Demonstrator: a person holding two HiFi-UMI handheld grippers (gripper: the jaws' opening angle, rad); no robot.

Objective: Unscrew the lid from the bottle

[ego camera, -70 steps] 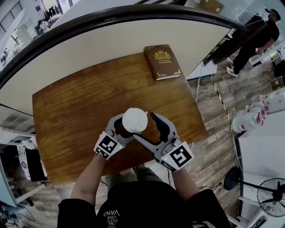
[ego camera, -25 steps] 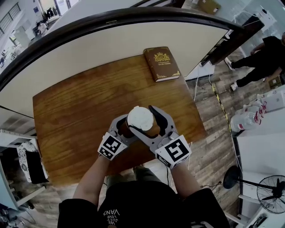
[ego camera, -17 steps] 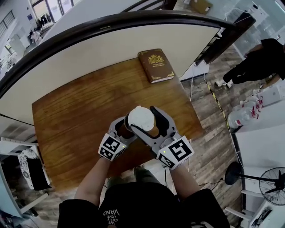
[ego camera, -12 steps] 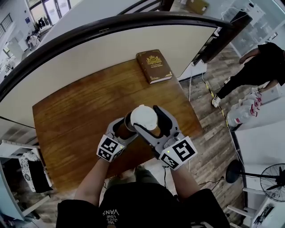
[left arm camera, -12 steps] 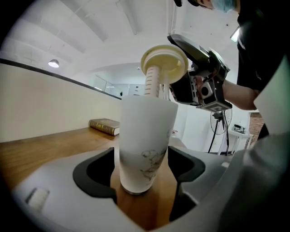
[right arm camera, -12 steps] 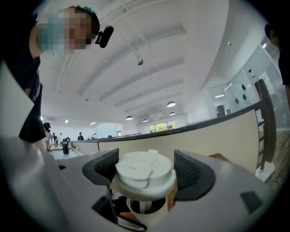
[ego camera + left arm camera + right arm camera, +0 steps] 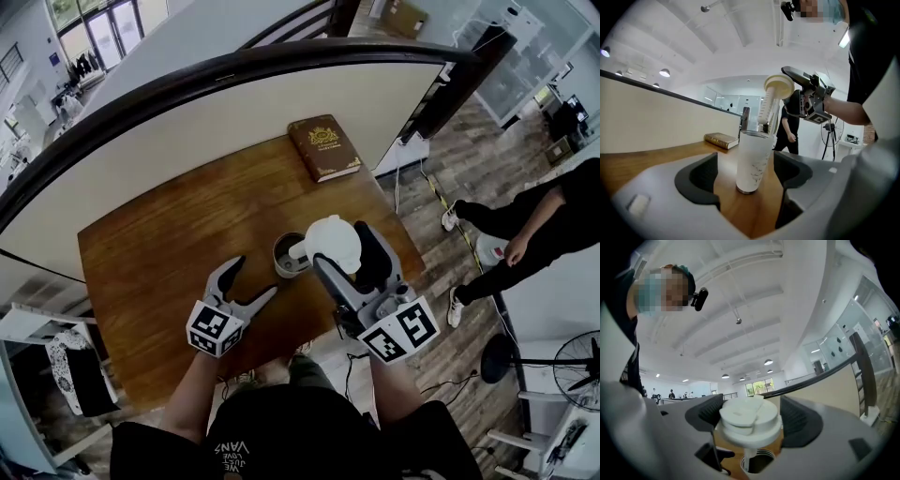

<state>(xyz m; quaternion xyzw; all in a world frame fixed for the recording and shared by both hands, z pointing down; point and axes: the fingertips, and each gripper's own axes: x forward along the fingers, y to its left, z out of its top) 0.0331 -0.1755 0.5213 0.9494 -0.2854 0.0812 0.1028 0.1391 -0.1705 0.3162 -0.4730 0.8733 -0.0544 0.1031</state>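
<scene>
Holding the lid (image 7: pixel 333 242) up over the open bottle (image 7: pixel 290 254) on the wooden table (image 7: pixel 159 253).

From overhead, a brown book (image 7: pixel 323 146) lies near the table's far edge and a person in black (image 7: pixel 548 220) stands off to the right. The right gripper (image 7: pixel 339 246) clamps the white lid, which covers part of the bottle's mouth, and the left gripper (image 7: pixel 251 279) sits spread and empty just short of the bottle. The left gripper view shows the white bottle (image 7: pixel 753 161) upright beyond the parted jaws, with a pale tube (image 7: pixel 765 107) hanging under the raised lid. In the right gripper view both jaws press the lid (image 7: pixel 749 420), and only the bottle's dark mouth (image 7: pixel 757 461) peeks out below.
</scene>
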